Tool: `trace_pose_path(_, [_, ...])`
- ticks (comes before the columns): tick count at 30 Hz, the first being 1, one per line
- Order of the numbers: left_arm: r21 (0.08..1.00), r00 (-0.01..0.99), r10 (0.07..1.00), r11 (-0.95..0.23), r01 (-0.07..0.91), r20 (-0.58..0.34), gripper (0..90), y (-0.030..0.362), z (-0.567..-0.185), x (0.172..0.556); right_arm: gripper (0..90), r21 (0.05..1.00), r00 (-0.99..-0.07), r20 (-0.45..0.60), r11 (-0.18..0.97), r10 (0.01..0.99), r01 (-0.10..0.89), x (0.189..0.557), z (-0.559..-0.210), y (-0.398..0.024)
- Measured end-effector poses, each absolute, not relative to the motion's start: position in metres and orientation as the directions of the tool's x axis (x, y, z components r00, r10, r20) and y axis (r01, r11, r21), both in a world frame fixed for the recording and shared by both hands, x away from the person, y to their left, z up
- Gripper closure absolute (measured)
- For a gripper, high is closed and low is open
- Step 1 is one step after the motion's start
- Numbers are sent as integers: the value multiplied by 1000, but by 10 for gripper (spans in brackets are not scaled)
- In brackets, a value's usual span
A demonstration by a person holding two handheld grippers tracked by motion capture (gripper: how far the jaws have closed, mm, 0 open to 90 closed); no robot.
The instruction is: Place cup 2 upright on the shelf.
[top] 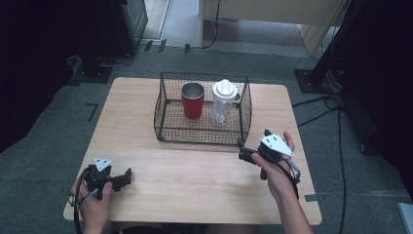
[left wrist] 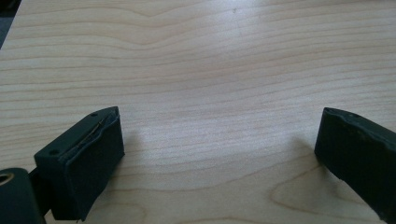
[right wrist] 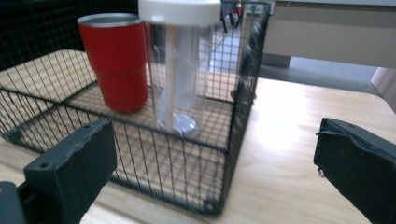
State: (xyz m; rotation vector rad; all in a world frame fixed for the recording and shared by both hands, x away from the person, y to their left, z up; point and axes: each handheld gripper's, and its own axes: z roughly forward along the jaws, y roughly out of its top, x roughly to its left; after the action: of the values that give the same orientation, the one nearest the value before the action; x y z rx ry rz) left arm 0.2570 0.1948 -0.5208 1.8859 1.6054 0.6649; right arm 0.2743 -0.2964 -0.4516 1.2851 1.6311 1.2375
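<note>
A black wire basket [top: 164,105] [right wrist: 243,112] stands on the far middle of the wooden table [top: 195,170]. Inside it stand a red tumbler [top: 193,101] [right wrist: 116,65] on the left and a clear bottle with a white lid [top: 223,101] [right wrist: 180,70] on the right, both upright. My right gripper [top: 240,149] [right wrist: 215,172] is open, just outside the basket's near right corner, facing it. My left gripper [top: 128,175] [left wrist: 219,158] is open over bare tabletop at the near left, with nothing between its jaws.
Grey carpet surrounds the table. Black stands and cables [top: 331,105] lie on the floor at the right, and dark equipment [top: 97,58] sits at the far left. Bare tabletop lies between the two grippers.
</note>
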Motion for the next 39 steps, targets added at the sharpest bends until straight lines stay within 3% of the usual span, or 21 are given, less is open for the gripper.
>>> trace_pose_path(39, [699,156,988,-119,705,10,19,195,-521,257,0,892,-68,11,21,998,451,219,-522,-391])
